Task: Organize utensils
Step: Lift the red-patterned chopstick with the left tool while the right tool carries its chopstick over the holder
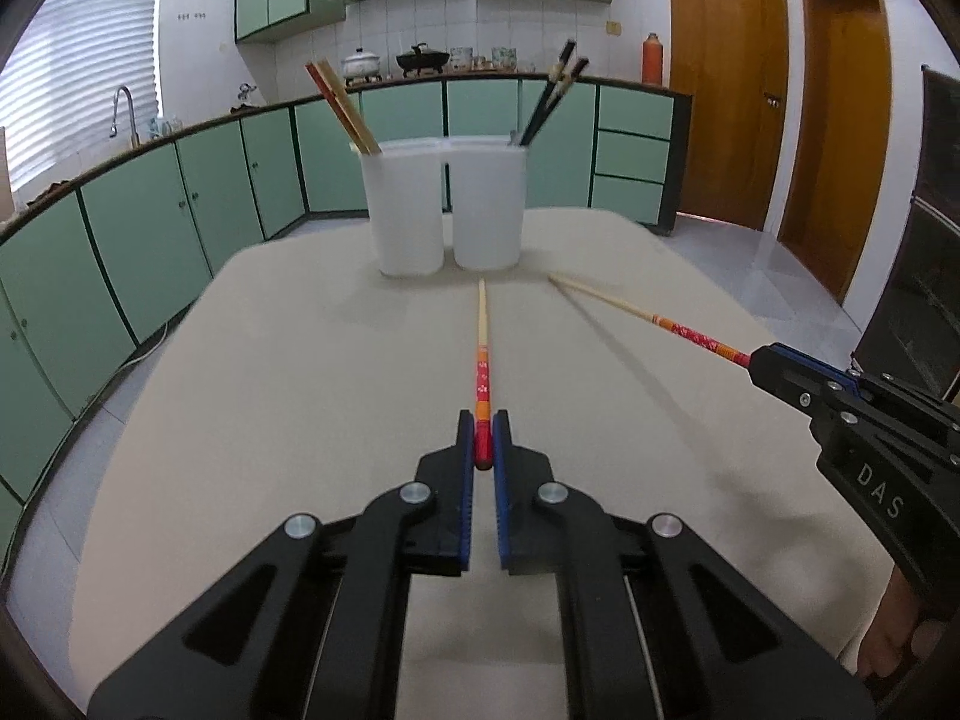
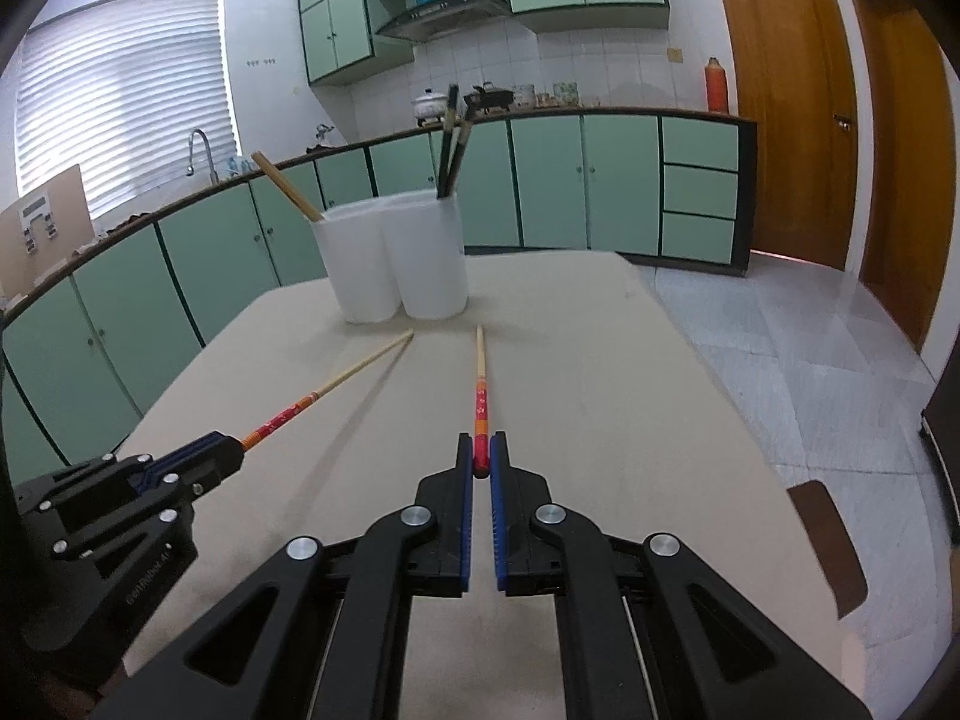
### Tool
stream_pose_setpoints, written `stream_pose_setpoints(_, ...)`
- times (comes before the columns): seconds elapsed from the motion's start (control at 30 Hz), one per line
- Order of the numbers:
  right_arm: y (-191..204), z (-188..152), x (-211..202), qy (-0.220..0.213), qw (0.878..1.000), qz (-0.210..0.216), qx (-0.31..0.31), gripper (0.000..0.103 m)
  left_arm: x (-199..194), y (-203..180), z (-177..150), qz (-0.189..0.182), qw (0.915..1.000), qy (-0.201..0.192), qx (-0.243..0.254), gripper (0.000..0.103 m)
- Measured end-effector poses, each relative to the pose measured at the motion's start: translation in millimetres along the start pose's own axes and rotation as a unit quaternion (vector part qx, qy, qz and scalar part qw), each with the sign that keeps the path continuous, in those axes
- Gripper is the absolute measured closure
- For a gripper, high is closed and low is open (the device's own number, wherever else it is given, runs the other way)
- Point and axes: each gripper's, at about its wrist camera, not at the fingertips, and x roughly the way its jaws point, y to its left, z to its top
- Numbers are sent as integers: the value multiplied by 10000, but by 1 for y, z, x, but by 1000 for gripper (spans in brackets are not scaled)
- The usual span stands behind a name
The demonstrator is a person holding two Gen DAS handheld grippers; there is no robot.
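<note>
Each gripper holds one bamboo chopstick with a red and orange patterned end. My left gripper point(image 1: 483, 435) is shut on the red end of a chopstick point(image 1: 482, 354) that points at two white holders. My right gripper point(image 2: 480, 456) is shut on the red end of the other chopstick point(image 2: 479, 372). In the left wrist view the right gripper point(image 1: 756, 363) shows at the right with its chopstick point(image 1: 612, 302). In the right wrist view the left gripper point(image 2: 231, 450) appears at the left. The left holder point(image 1: 405, 210) contains bamboo chopsticks point(image 1: 342, 105), the right holder point(image 1: 487, 204) black ones point(image 1: 552, 93).
The beige table point(image 1: 300, 372) carries both holders at its far end. Green cabinets and a counter with a sink tap point(image 1: 123, 111) run behind. Wooden doors point(image 1: 726, 78) stand at the right. A brown chair back point(image 2: 831, 546) sits by the table's right edge.
</note>
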Motion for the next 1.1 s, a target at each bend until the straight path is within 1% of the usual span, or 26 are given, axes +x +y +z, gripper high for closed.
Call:
stream_pose_setpoints(0.23, 1, 19, -18, -232, 9996, 104, -80, 98, -21, 13, 26, -21, 9995, -277, -175, 98)
stream_pose_setpoints(0.43, 3, 39, -30, -387, 9989, 226, -146, 98, -43, 20, 54, -4, 9983, -564, -175, 98)
stream_pose_setpoints(0.53, 4, 46, -34, -451, 9985, 252, -154, 98, -53, 24, 65, -61, 9975, -669, -209, 98)
stream_pose_setpoints(0.73, 7, 47, -36, -478, 9983, 276, -192, 98, -66, 36, 68, -307, 9951, -844, -412, 98)
stream_pose_setpoints(0.93, 6, 44, -39, -491, 9981, 303, -219, 98, -64, 43, 68, -363, 9945, -841, -505, 98)
stream_pose_setpoints(1.1, 7, 54, -42, -563, 9973, 363, -300, 98, -67, 49, 73, -363, 9938, -904, -532, 98)
